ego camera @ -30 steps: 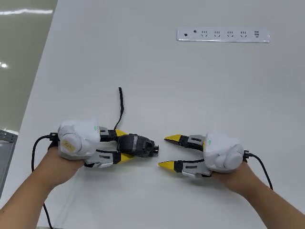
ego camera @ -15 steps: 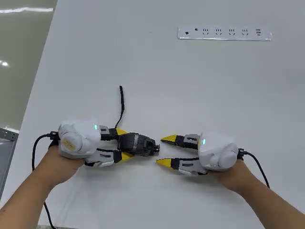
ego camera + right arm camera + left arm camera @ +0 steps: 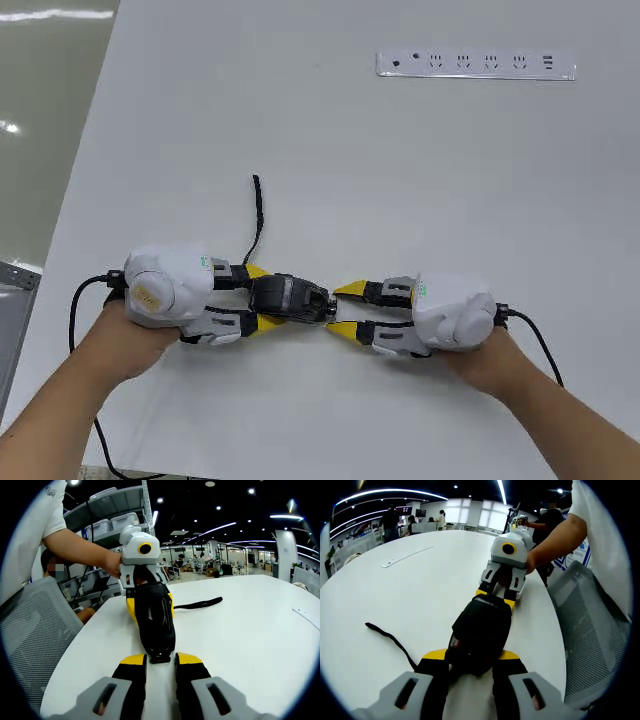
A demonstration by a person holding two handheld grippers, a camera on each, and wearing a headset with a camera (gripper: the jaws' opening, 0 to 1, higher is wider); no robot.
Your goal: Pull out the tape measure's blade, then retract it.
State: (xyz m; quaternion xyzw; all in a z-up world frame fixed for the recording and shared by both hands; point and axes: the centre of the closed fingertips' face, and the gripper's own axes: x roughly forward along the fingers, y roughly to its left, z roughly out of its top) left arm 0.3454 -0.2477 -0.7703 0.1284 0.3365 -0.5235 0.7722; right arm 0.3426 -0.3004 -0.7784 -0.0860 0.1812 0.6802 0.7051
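A black tape measure (image 3: 288, 298) lies on the white table (image 3: 400, 180), its thin black wrist strap (image 3: 258, 215) trailing toward the far side. My left gripper (image 3: 262, 298) is shut on the case from the left, yellow tips on both sides of it. In the left gripper view the case (image 3: 480, 630) sits between that gripper's jaws (image 3: 472, 655). My right gripper (image 3: 346, 309) faces it from the right, open, jaws narrowed. Its tips (image 3: 160, 659) flank the blade end of the tape measure (image 3: 155, 615). No blade is drawn out.
A white power strip (image 3: 475, 63) lies flat at the far side of the table. The table's left edge runs beside a glossy floor (image 3: 40, 120). A grey mesh chair (image 3: 595, 630) stands by the near edge. Both gripper cables trail back toward me.
My right gripper has slid left until its tips reach the tape measure's blade end, and its jaws have narrowed. The left gripper and the case have stayed in place.
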